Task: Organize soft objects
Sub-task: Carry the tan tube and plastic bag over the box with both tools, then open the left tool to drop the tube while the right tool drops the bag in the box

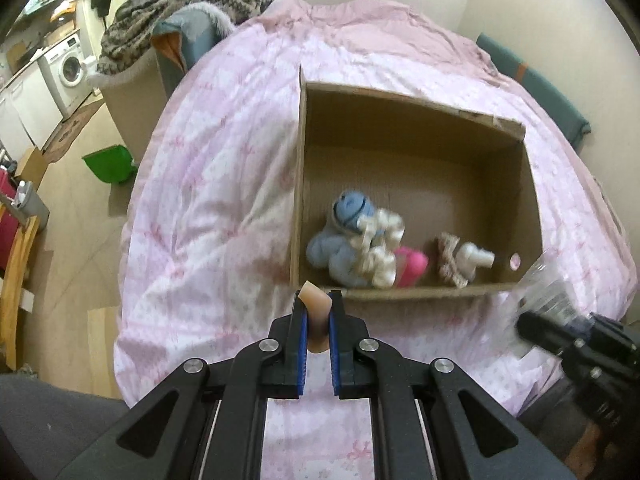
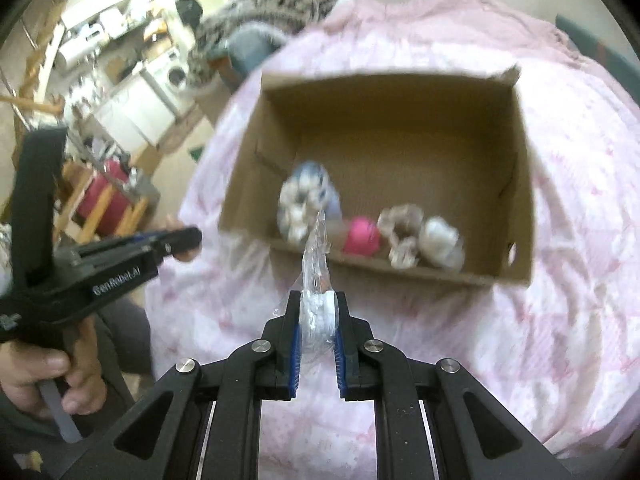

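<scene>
Pink floral bedding (image 1: 208,184) covered the bed, and on it sat an open cardboard box (image 1: 416,152), the landmark for everything else. Inside the box, against its near wall, lay a blue plush toy (image 1: 344,232) with a cream patterned fabric piece (image 1: 380,248) draped over it; just to their right was a bright pink soft object (image 1: 412,266), then a small lace-trimmed fabric item (image 1: 450,260) touching a white soft piece (image 1: 476,258).

Just outside the near wall of the box, the left gripper (image 1: 319,300) was clamped narrowly on a small beige soft object (image 1: 316,306), which stuck up between its blue pads (image 1: 304,332). At the box's near right corner, the right gripper (image 2: 319,300) was closed on a clear plastic packet (image 2: 318,268) holding something white, its crinkled top rising toward the box's near wall. A hand (image 2: 48,376) gripped the left gripper's handle.

Beyond the far left corner of the box, a striped knitted blanket (image 1: 188,4) was heaped on a chair. Left of the box, off the bed, a green dustpan (image 1: 110,164) lay on the floor, and a washing machine (image 1: 66,68) stood further back.
</scene>
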`<state>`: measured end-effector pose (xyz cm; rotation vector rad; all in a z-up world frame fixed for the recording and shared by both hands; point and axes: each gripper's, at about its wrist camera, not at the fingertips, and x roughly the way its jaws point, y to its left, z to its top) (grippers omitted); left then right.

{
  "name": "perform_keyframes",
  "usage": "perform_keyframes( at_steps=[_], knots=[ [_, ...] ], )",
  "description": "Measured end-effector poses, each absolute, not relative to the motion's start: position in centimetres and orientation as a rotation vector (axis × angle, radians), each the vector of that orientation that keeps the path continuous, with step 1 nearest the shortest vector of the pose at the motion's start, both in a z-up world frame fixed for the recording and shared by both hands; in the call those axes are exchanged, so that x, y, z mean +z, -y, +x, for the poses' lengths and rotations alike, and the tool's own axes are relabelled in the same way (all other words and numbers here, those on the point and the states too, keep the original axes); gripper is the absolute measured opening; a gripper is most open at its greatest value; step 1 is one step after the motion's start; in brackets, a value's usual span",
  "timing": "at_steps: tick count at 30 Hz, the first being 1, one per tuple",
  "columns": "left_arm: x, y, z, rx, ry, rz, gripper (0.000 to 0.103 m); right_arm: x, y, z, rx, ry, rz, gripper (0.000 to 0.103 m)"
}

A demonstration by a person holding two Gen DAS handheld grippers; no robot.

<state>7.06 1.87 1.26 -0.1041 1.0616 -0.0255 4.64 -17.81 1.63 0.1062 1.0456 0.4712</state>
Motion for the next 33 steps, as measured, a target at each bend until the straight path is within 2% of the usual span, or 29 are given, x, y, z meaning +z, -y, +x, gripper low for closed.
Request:
perform_keyframes(
  at_steps=[13,19,33],
  knots=[
    [4.8,0.2,12.1,-0.086,-0.89,-0.085,0.009,4.0,21.3,10.2,0.388,-0.91,0.158,0.015],
    [2.6,0.4,14.5,-0.096,-0.906,-0.15,0.009,2.4,23.7,11.8,0.343,-0.894,0.304,0.015],
    [-1.5,2.1,15.9,-0.138,-0.948,-0.09,0.009,-2.6,22.3,13.2,0.244,-1.028,0.153,0.015]
  ],
)
